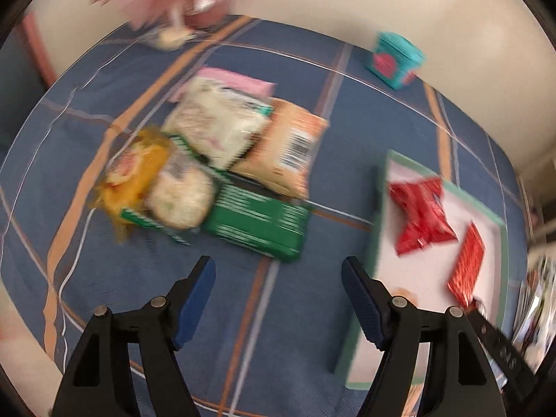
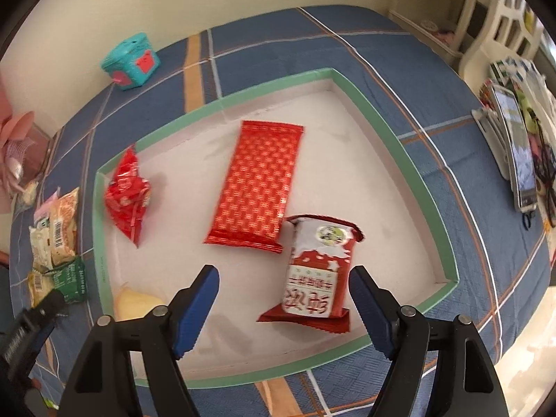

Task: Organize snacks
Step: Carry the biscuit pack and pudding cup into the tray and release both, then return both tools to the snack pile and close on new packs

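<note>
risk: pile collapse on pickup

both hand-held grippers, left (image 1: 278, 299) and right (image 2: 284, 307), released, empty. three red snacks in tray (image 2: 382, 128); overlapping pile (image 1: 222, 173) beside it on table (image 1: 347, 132). likely to drag neighbouring packets if grabbed carelessly.

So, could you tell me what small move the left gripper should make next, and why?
Probably ease the left gripper forward and down onto the green packet. Its jaws are open and empty, that packet is the nearest in the loose pile, and the tray already holds three red snacks with room to spare.
</note>
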Demonstrator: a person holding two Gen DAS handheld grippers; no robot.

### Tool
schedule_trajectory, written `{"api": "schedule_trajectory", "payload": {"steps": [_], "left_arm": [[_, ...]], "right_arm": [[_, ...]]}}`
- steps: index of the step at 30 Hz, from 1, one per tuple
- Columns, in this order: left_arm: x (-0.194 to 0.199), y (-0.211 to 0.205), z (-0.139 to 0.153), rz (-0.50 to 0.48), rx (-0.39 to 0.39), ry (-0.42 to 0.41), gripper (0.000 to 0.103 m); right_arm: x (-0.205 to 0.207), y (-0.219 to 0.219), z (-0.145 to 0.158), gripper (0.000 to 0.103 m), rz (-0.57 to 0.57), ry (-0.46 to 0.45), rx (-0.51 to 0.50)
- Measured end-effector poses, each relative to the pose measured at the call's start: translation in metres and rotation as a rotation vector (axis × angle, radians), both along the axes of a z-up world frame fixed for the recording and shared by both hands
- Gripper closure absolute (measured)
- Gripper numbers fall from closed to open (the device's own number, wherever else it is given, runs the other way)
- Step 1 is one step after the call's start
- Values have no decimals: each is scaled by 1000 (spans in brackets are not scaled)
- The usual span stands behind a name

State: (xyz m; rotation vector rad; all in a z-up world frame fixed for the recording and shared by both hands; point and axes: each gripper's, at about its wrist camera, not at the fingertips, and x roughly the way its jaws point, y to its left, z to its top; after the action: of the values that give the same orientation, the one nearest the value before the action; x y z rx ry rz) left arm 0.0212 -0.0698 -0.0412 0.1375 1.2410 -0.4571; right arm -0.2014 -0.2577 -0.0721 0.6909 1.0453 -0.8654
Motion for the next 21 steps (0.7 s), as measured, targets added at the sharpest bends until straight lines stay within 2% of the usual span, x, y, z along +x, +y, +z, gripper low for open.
{"api": "schedule_trajectory", "payload": {"steps": [4,7,9,10,11,12,14,16,19,21], "left_arm": [[13,12,-5,79,26,6,27],[18,20,-6,95,35,2,27],[20,21,-6,100,40,0,26],[21,23,-6,102,42,0,23],[22,24,-6,104,44,2,16],[23,27,-6,105,45,3,13],[26,31,-6,108,48,1,12],[29,34,-6,112,59,-11,11],[34,41,-5,127,75,-35,4],[39,48,-3,144,69,-44,4]], "right_arm": [[10,9,5,23,43,0,-33],[18,16,6,23,80,-7,-44],[25,21,7,19,110,-10,-52],[28,24,8,13,129,-11,-58],[31,27,8,8,139,-12,-61],[34,30,8,6,152,-16,-65],[38,36,10,0,173,-30,-68],[42,42,10,0,189,-39,-69],[49,49,10,0,217,-47,-70],[53,55,11,0,231,-49,-74]]}}
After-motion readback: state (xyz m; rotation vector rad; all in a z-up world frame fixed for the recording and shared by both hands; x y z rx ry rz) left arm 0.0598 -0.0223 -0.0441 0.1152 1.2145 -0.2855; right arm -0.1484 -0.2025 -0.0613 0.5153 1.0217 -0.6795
